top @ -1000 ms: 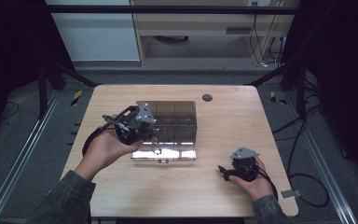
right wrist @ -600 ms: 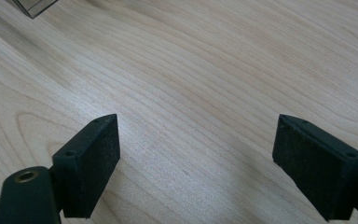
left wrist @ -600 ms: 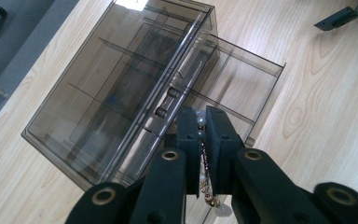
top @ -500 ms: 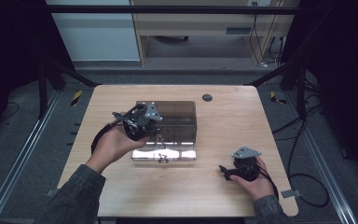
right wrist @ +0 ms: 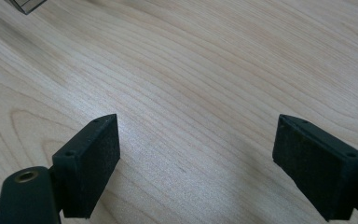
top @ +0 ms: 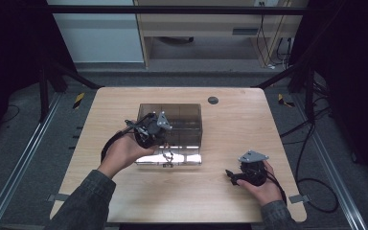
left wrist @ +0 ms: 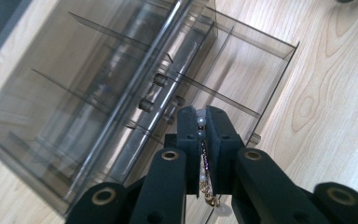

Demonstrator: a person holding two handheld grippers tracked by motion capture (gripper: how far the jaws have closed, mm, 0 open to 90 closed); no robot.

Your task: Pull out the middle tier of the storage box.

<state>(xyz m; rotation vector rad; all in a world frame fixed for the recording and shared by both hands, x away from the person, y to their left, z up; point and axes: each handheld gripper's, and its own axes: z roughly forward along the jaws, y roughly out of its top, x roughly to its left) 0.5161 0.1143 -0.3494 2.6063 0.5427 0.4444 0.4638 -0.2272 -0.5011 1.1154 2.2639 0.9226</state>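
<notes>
Beads on a thin string (left wrist: pixel 200 135) stayed pinched in the left gripper (left wrist: pixel 202 122), which sank toward the smoky clear plastic drawer box (top: pixel 182 120) mid-table, ready to drop; right gripper (right wrist: pixel 196 154) gaped empty.

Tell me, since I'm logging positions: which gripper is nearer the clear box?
Left. The left gripper hangs right over the clear box, pinching a beaded chain; the right gripper rests apart on the table.

**Dim workshop around a lit wooden surface**

A pale wood-grain surface (top: pixel 124 103) with rounded corners stands on grey carpet floor (top: pixel 24 124). Behind it sit a white cabinet (top: pixel 103 36) and a light wooden shelf unit (top: pixel 206 24). Black cables (top: pixel 311 139) trail on the right; metal rails (top: pixel 14 175) flank the sides.
</notes>
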